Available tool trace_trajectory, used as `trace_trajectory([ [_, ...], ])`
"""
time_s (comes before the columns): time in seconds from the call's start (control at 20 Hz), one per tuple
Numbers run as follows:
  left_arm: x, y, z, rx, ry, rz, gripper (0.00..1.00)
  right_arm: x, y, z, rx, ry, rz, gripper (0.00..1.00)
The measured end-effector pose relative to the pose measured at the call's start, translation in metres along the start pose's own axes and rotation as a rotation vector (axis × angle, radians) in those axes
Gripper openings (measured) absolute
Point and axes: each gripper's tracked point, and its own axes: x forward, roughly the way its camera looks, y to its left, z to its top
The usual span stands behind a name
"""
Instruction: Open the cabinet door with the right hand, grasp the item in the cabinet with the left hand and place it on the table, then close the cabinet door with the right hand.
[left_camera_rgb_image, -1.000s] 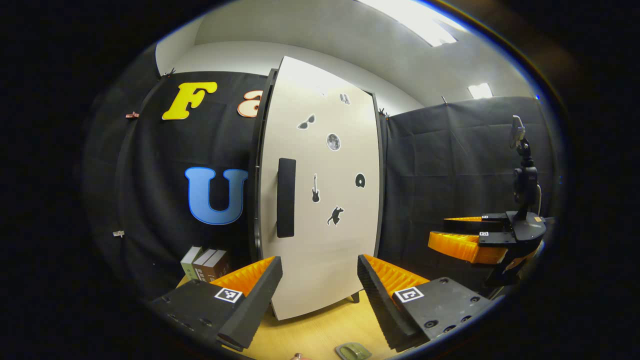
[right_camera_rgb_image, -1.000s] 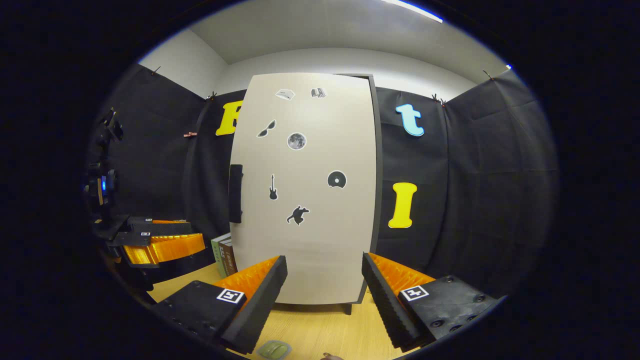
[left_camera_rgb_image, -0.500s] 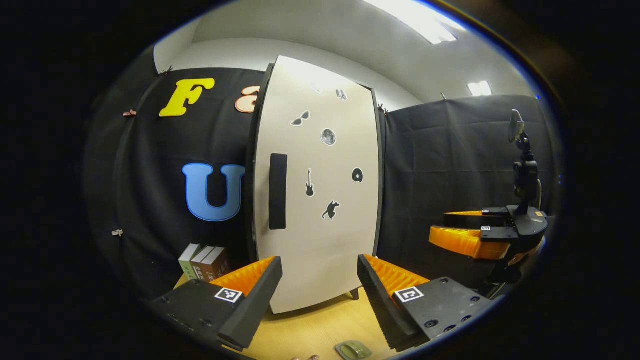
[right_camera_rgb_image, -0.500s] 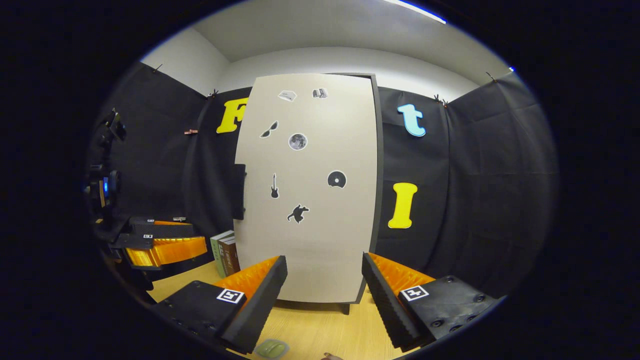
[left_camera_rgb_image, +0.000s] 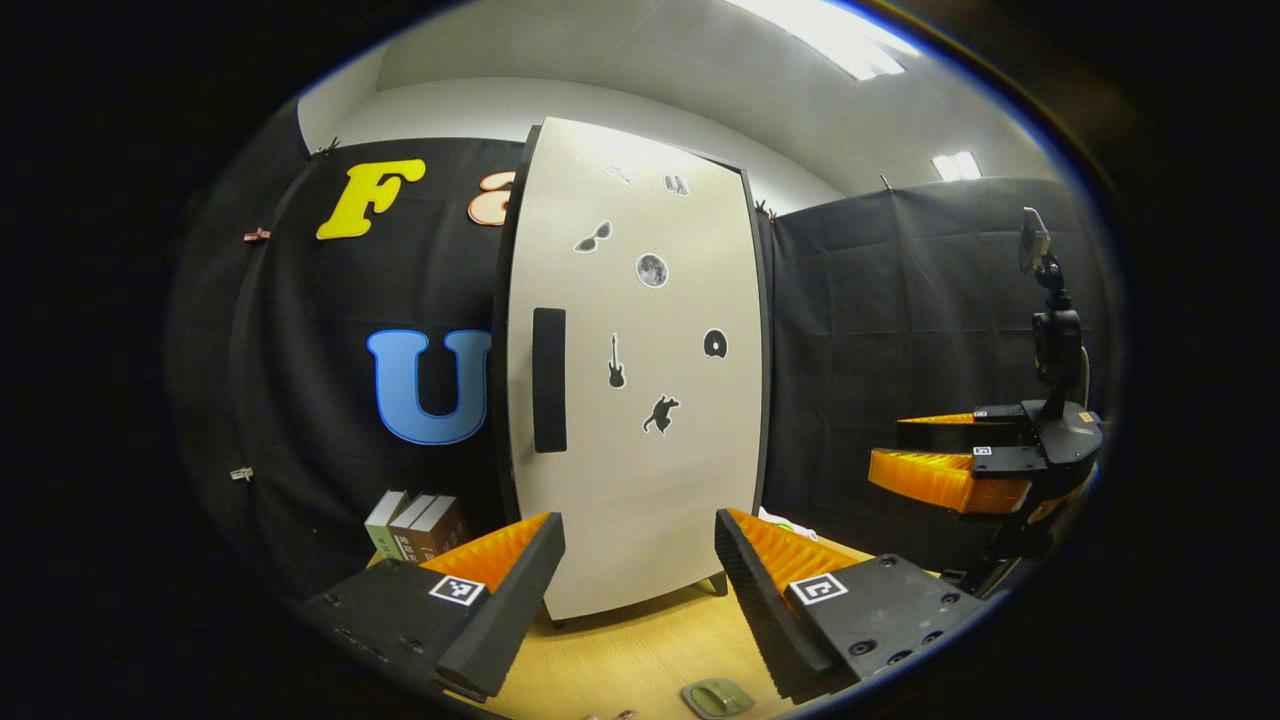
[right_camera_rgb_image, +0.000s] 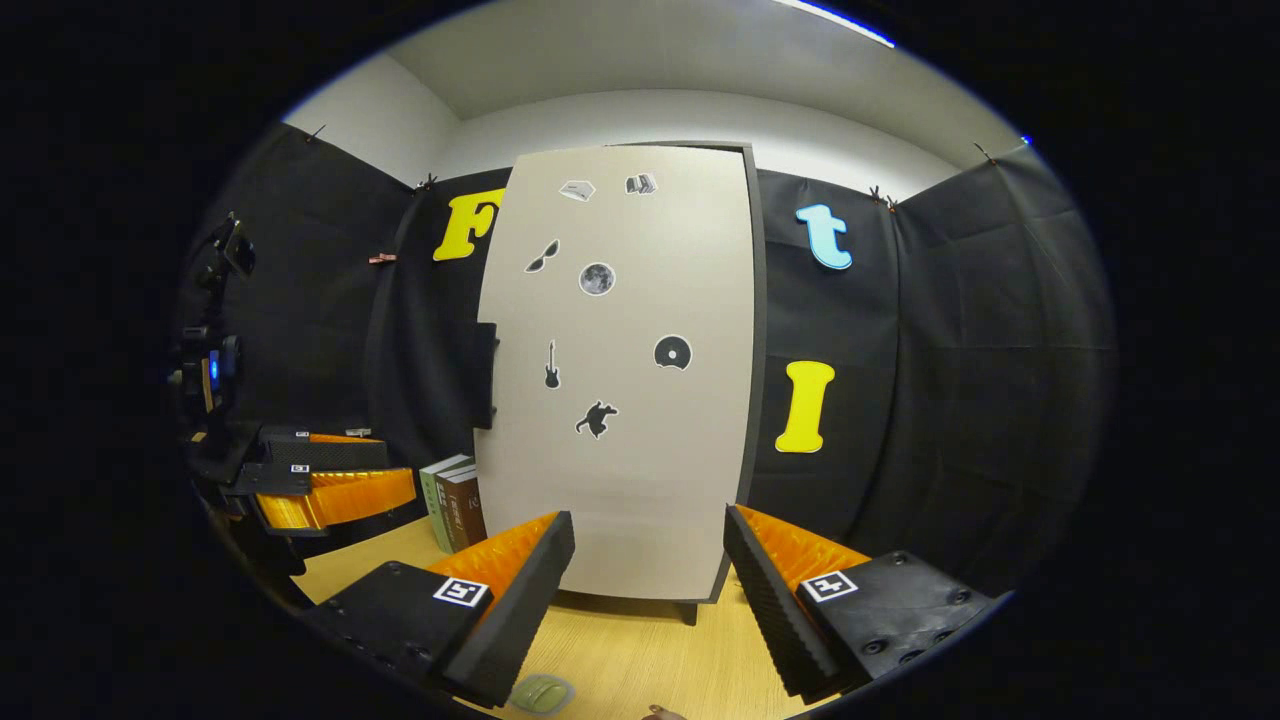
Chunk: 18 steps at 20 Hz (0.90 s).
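Cabinet (right_camera_rgb_image: 620, 400) upright on table (right_camera_rgb_image: 620, 660), door (left_camera_rgb_image: 640, 400) shut w/ dark handle (left_camera_rgb_image: 549, 380) at its left edge. Books (right_camera_rgb_image: 455, 505) stand left of cabinet. Left gripper (left_camera_rgb_image: 640, 560) & right gripper (right_camera_rgb_image: 650, 560) both wide apart, empty, facing door. Small green item (right_camera_rgb_image: 540, 693) on table near grippers.

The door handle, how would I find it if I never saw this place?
Find the tall pale cabinet standing on the wooden table. Its closed door carries small dark stickers. The handle is the long black upright bar near the door's left edge, far bigger and plainer than any sticker.
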Motion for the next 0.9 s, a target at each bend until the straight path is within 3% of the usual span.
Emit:
trace_trajectory([
  [0.9, -0.0015, -0.0002, -0.0022, -0.007, -0.001, -0.001, 0.94, -0.0034, -0.0036, 0.0001, -0.008, 0.000, -0.018, 0.97],
])
